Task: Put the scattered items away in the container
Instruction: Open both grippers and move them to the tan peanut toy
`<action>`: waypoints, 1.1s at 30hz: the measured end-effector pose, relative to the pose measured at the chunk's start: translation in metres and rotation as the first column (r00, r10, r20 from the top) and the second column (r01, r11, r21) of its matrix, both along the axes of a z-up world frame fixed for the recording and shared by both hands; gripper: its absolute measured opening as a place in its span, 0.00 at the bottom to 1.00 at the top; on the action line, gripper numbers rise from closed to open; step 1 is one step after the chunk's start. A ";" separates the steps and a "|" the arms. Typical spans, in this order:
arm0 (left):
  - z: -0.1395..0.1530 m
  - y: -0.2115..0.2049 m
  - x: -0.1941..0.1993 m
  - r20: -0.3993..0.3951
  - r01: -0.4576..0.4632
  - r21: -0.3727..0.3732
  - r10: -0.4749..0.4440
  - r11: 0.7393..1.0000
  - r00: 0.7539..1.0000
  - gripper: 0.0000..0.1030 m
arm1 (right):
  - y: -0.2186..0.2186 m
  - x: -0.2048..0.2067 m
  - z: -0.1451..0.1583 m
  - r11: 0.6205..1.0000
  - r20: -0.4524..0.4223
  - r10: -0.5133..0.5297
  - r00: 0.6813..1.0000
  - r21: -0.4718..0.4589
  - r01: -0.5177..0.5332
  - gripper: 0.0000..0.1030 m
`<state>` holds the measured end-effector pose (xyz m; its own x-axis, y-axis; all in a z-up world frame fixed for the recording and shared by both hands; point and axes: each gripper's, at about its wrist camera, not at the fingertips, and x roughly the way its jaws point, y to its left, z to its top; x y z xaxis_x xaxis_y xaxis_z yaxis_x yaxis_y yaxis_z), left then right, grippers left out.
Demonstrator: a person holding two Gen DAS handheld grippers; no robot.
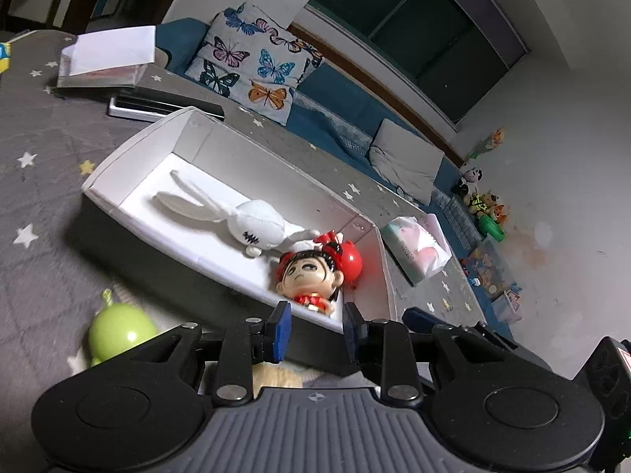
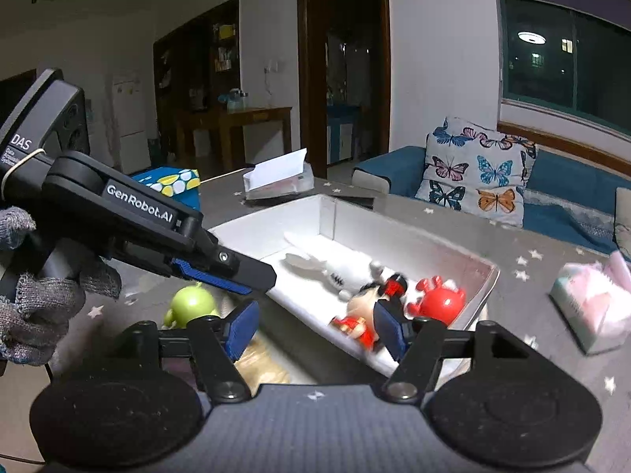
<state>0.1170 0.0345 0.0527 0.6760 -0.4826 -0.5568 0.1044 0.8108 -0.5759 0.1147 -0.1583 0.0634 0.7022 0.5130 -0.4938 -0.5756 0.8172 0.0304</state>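
Right tool (image 2: 315, 331) open — doll (image 2: 357, 311) lies beyond.

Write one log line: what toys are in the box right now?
box: white bunny, doll, red crab | outside: green toy | left gripper, right gripper: open, empty

The box (image 1: 130, 149) lies on the cloth-covered table (image 1: 43, 213). In it the plush rabbit (image 1: 252, 218) lies mid-floor, and the doll (image 1: 305, 272) and crab toy (image 2: 437, 299) lie together at one end. The round toy (image 1: 118, 331) sits outside the box's near wall. The tissue pack (image 1: 418, 248) lies beyond that end, toward the table's sofa-side edge.
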 end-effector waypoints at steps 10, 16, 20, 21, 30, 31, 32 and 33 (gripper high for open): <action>-0.027 0.014 -0.032 -0.040 -0.050 -0.011 0.049 0.999 0.998 0.30 | 0.009 -0.029 -0.025 1.000 -0.032 -0.023 0.999 0.009 0.023 0.67; -0.042 0.016 -0.044 -0.056 -0.075 0.021 0.076 0.997 0.996 0.31 | 0.013 -0.036 -0.049 0.999 -0.093 -0.031 0.995 0.014 0.033 0.73; -0.048 0.015 -0.047 -0.062 -0.093 0.080 0.098 0.992 0.993 0.31 | 0.015 -0.038 -0.060 0.999 -0.118 -0.044 0.992 0.008 0.045 0.73; -0.049 0.015 -0.047 -0.066 -0.094 0.092 0.100 0.991 0.993 0.31 | 0.014 -0.038 -0.063 0.999 -0.129 -0.041 0.991 0.009 0.043 0.74; -0.050 0.010 -0.050 -0.056 -0.101 0.172 0.112 0.980 0.992 0.31 | 0.017 -0.037 -0.069 1.000 -0.151 -0.026 0.988 -0.001 0.026 0.83; -0.050 0.009 -0.050 -0.056 -0.100 0.178 0.112 0.979 0.992 0.31 | 0.017 -0.037 -0.070 1.000 -0.153 -0.024 0.988 0.001 0.025 0.86; -0.050 0.008 -0.050 -0.054 -0.100 0.186 0.112 0.977 0.992 0.31 | 0.018 -0.037 -0.070 1.000 -0.156 -0.024 0.987 0.002 0.025 0.87; -0.050 0.007 -0.050 -0.050 -0.100 0.193 0.111 0.976 0.993 0.31 | 0.019 -0.037 -0.071 1.000 -0.157 -0.026 0.987 -0.002 0.026 0.92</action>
